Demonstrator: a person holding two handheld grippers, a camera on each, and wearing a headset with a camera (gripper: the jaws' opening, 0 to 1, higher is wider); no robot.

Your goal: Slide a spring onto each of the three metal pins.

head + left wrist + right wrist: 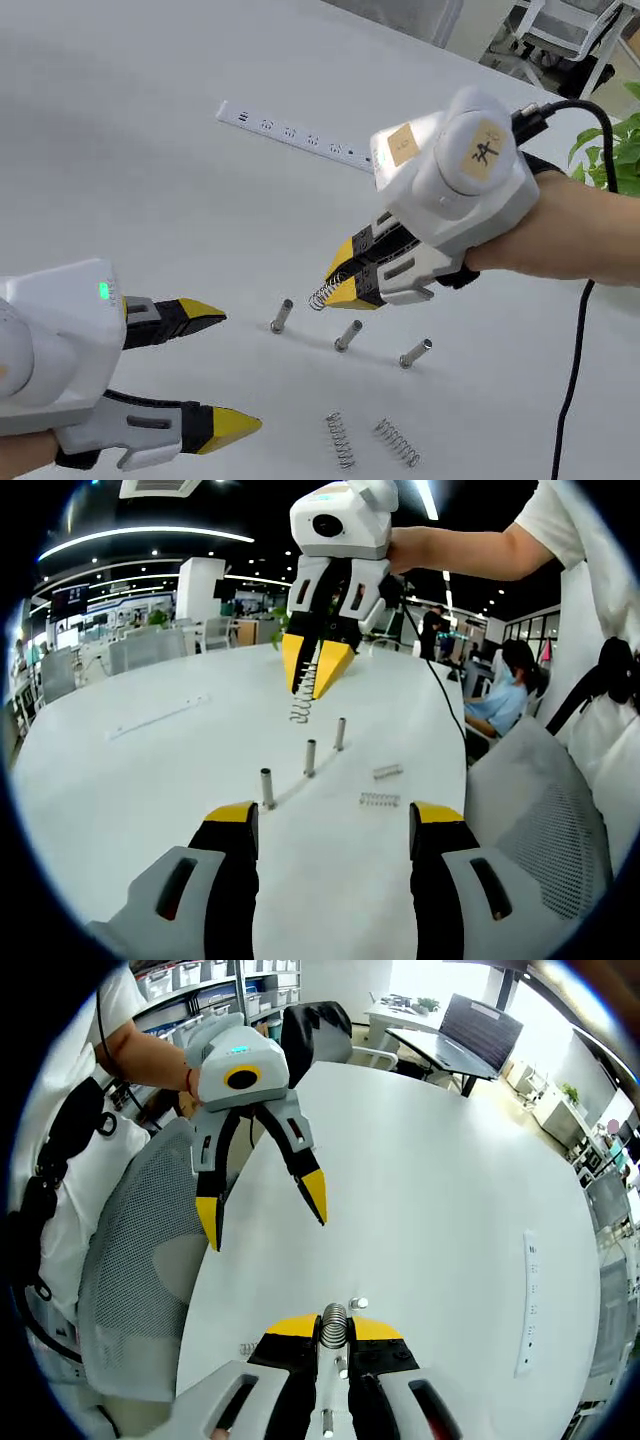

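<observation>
all three pins (348, 335) stood bare; my right gripper (345, 285) clamped one spring (322, 296) above them, two springs (341, 440) lay on the table (150, 200), left gripper (240, 371) gaped apart.

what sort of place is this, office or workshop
Probably an open-plan office: a large white table carrying a power strip, a grey mesh office chair beside it, and a desk with a dark screen further back.
</observation>
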